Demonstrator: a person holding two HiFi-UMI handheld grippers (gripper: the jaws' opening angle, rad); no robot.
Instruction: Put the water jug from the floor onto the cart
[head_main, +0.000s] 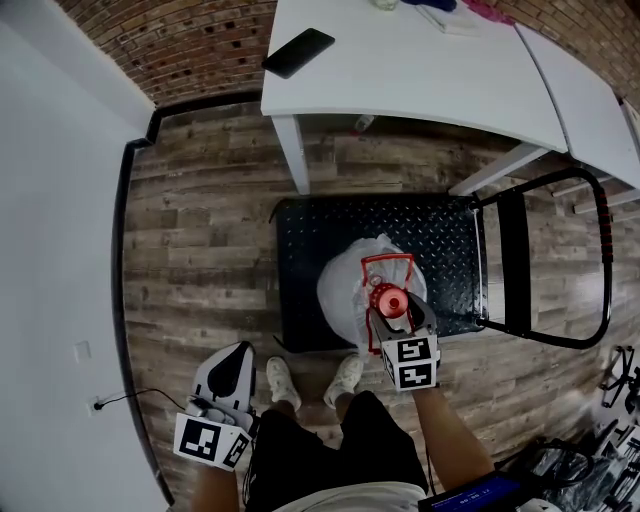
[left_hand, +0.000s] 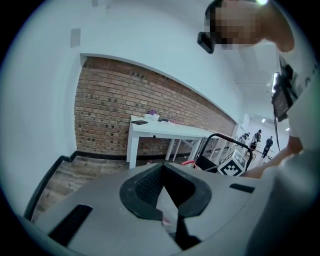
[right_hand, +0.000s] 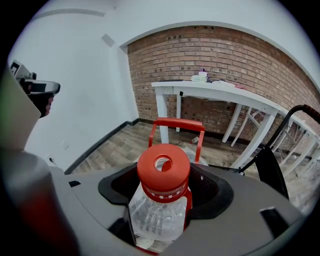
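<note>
The water jug (head_main: 350, 285) is clear plastic with a red cap (head_main: 386, 298) and a red carry handle (head_main: 388, 263). It stands upright over the black cart deck (head_main: 310, 240); I cannot tell whether its bottom touches the deck. My right gripper (head_main: 393, 318) is shut on the jug's neck just below the cap. The right gripper view shows the neck (right_hand: 161, 210) filling the jaws of that gripper (right_hand: 162, 217). My left gripper (head_main: 228, 375) hangs low at my left side, away from the cart. In its own view the left gripper (left_hand: 165, 197) holds nothing and its jaws stand together.
The cart's black push handle (head_main: 603, 255) rises at its right end. A white table (head_main: 400, 80) with a phone (head_main: 297, 52) stands just beyond the cart. A white wall (head_main: 50, 250) with a socket and cable (head_main: 97, 405) runs along the left. My shoes (head_main: 283, 383) are at the cart's near edge.
</note>
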